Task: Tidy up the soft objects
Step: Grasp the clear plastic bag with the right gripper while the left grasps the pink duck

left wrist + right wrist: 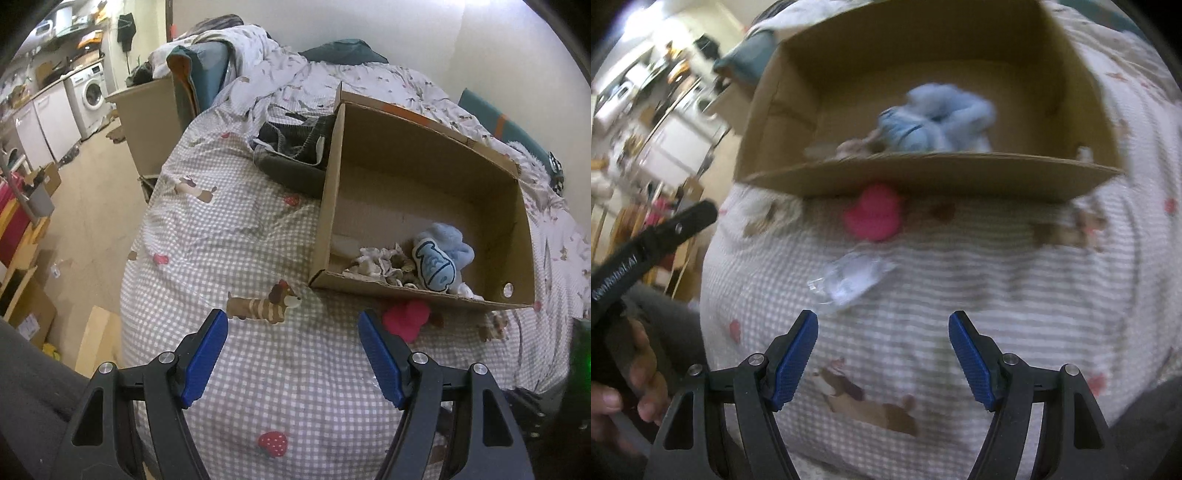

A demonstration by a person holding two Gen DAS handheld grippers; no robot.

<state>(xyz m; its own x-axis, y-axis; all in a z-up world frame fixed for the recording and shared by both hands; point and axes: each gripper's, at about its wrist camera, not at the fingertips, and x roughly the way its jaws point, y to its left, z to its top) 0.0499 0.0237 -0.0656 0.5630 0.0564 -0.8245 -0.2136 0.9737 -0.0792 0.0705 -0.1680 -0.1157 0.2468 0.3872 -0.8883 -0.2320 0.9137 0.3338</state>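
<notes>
An open cardboard box lies on the bed; it also shows in the right wrist view. Inside it lie a light blue plush, a blue fish toy and crumpled pale cloth; the blue plush also shows, blurred, in the right wrist view. A pink soft toy lies on the checked sheet against the box's near wall, seen also in the right wrist view. My left gripper is open and empty, left of the pink toy. My right gripper is open and empty, short of it.
A clear plastic wrapper lies on the sheet between my right gripper and the pink toy. A dark grey garment lies left of the box. The bed's left edge drops to a floor with boxes. The left gripper's handle shows at left.
</notes>
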